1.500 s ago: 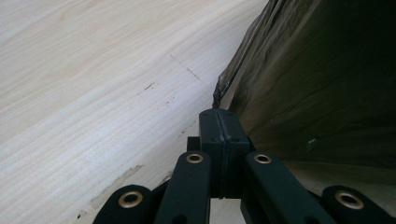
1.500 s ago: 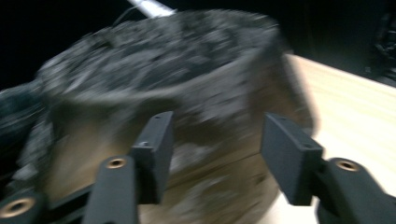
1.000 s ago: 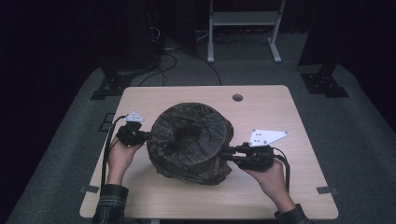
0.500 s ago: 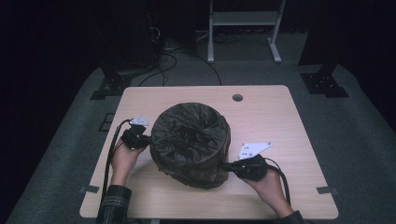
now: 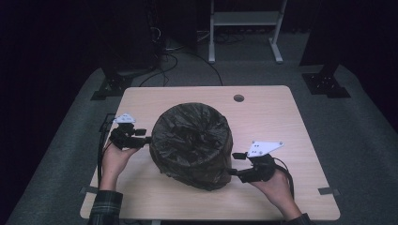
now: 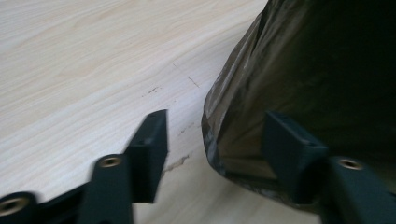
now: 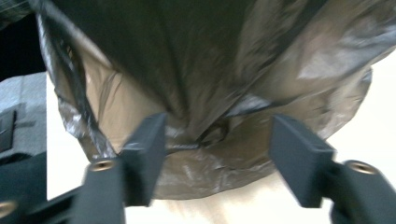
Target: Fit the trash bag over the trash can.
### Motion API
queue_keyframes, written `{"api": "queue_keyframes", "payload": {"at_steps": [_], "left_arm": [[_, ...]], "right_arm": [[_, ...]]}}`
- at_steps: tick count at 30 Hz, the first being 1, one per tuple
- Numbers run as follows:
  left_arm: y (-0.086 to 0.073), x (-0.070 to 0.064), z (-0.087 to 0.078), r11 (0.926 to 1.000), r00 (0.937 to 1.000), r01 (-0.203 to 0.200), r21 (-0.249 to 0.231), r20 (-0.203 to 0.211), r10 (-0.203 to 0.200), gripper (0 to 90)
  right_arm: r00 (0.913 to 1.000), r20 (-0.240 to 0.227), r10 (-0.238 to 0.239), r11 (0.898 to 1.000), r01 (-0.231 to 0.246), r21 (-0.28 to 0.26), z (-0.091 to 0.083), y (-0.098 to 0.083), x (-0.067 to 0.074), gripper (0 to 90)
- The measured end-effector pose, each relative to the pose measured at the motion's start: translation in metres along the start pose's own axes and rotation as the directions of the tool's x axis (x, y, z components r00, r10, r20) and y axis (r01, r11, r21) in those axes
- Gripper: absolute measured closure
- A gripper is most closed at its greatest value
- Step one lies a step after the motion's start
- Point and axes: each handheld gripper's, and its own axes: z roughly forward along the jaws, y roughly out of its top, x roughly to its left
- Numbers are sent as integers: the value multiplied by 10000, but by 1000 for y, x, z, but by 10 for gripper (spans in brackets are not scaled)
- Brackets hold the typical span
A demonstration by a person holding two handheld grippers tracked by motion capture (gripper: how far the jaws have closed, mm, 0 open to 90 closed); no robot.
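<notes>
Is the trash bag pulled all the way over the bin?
Yes. The dark trash bag covers the bin's top and sides, its loose edge bunched on the table.

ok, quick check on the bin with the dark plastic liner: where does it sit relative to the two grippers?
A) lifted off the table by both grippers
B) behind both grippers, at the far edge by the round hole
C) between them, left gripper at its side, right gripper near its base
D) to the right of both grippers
C: in the high view the lined bin stands on the table, with the left gripper at its left side and the right gripper low at its right, jaws apart.
</notes>
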Motion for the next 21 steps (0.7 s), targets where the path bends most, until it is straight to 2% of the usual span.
{"api": "queue_keyframes", "payload": {"at_steps": [4, 6, 8, 9, 14, 17, 21], "left_arm": [[-5, -4, -13, 9999, 9998, -101, -66, 194, 102, 272], [-8, -9, -18, 9997, 9994, -244, -20, 236, 245, 199], [-11, -15, -23, 9986, 9983, -514, 78, 293, 511, 157], [-13, -17, -25, 9981, 9980, -603, 141, 192, 601, 107], [-23, -32, -32, 9952, 9950, -962, 151, 293, 958, 21], [-30, -43, -32, 9915, 9916, -1285, 191, 176, 1282, 0], [-41, -55, -31, 9875, 9881, -1523, 403, 283, 1513, 0]], "right_arm": [[9996, 281, 50, 9996, -42, -270, -8, 7, -2, 155], [9999, 87, 112, 9993, -108, -352, -13, 11, -4, 129], [9997, 194, 116, 9989, -107, -467, -17, 16, -5, 103], [9996, 257, 99, 9986, -86, -518, -20, 19, -6, 103], [9991, 400, -131, 9966, 163, -813, -34, 34, -10, 103], [9988, 423, -265, 9961, 299, -828, -40, 43, -11, 103], [9978, 479, -458, 9966, 489, -665, -44, 58, -13, 103]]}}
